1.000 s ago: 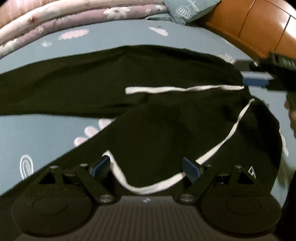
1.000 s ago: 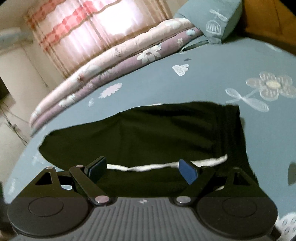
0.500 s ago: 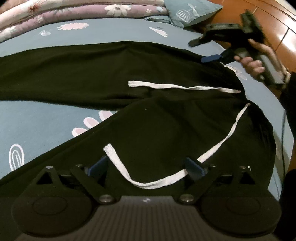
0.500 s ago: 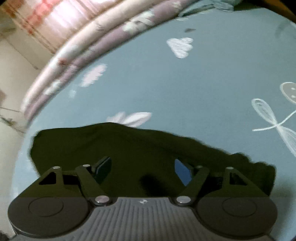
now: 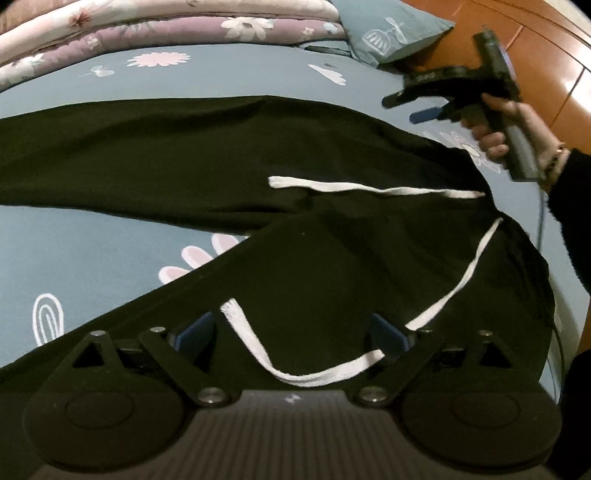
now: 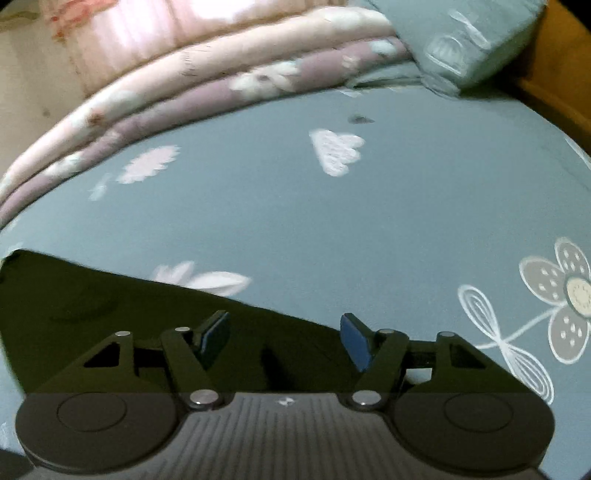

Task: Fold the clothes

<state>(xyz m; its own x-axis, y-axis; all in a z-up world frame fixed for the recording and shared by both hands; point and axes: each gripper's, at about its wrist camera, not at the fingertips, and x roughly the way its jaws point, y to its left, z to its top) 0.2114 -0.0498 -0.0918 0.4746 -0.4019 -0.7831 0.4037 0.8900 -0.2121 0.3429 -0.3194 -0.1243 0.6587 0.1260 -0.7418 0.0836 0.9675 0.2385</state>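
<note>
- I can read no text, brand or number in either view.
- I see only a small pale mark on each gripper body, too small for me to read.

The right gripper (image 5: 424, 107) has swung off the drawstring (image 5: 373, 190) to beyond the black trousers' (image 5: 184, 147) far edge, towards the pillow (image 5: 391, 29), its jaws closing on nothing.

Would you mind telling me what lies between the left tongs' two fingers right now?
In the left wrist view, the left tongs stand open over the black trousers; black cloth and a loop of the white drawstring lie between the fingers.
</note>
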